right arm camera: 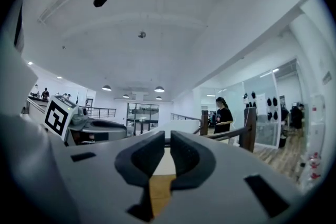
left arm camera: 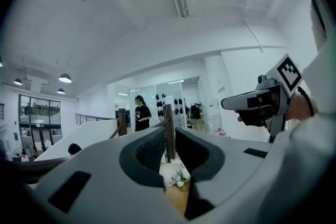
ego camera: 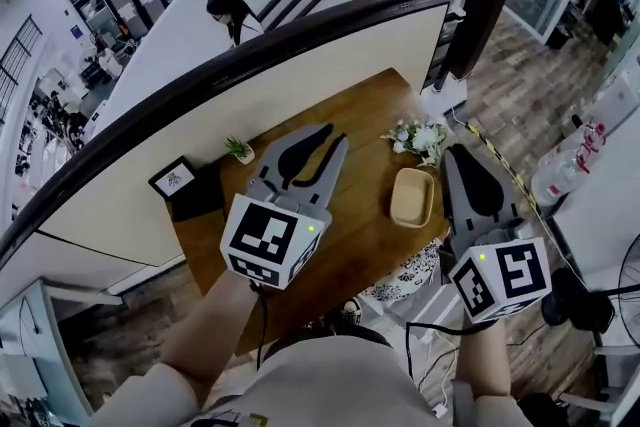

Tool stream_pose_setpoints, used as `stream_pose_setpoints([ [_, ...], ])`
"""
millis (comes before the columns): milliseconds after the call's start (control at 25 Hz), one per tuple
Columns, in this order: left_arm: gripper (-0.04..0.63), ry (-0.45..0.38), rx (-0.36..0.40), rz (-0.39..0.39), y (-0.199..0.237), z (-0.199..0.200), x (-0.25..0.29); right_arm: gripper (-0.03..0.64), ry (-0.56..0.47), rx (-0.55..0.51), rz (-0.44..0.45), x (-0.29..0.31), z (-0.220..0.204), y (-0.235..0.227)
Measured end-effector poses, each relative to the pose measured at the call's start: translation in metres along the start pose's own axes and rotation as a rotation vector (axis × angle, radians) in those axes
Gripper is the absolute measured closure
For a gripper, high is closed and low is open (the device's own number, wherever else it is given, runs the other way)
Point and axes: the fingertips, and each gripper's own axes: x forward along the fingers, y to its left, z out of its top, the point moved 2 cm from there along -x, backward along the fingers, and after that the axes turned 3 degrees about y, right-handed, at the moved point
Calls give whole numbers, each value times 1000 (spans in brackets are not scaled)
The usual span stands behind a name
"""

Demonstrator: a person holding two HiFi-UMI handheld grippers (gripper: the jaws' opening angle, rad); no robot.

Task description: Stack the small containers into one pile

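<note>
The tan container (ego camera: 412, 197), a shallow rounded-rectangle tray with a smooth raised rim, lies on the warm brown wooden table (ego camera: 330, 250), right of the frame's centre. Whether it is one piece or several nested cannot be told. No tong touches it.

Just above it is a loose bunch of white flowers (ego camera: 420, 137) with green leaves. Further left on the tabletop are a small potted plant (ego camera: 240, 150) and, at the table's left corner, a black-framed sign (ego camera: 175, 178).

The left gripper (ego camera: 336, 135) is held above the table's middle. Its grey shell carries dark, ribbed, hollow-curved pads, and its own view shows them narrowly apart with nothing between. The right gripper (ego camera: 460, 152) is held just right of the container, and its jaws are all but closed, with only a thin slit and nothing in it. Each has a white cube with black square markers near the wrist.

A dark, glossy curved handrail (ego camera: 300, 30) over a cream panel sweeps across behind the table.
</note>
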Motion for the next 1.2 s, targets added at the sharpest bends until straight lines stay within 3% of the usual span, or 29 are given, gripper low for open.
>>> stream_pose_setpoints([
  [200, 560, -17, 58, 50, 5, 5, -32, 612, -15, -10, 23, -15, 1, 22],
  [480, 575, -10, 11, 75, 3, -2, -76, 612, 10, 14, 69, -31, -16, 50],
  [680, 577, 43, -6, 96, -3, -24, -97, 614, 44, 14, 125, -36, -31, 71],
  [1200, 588, 82, 12, 148, 8, -36, -120, 614, 36, -25, 170, -42, -21, 91],
])
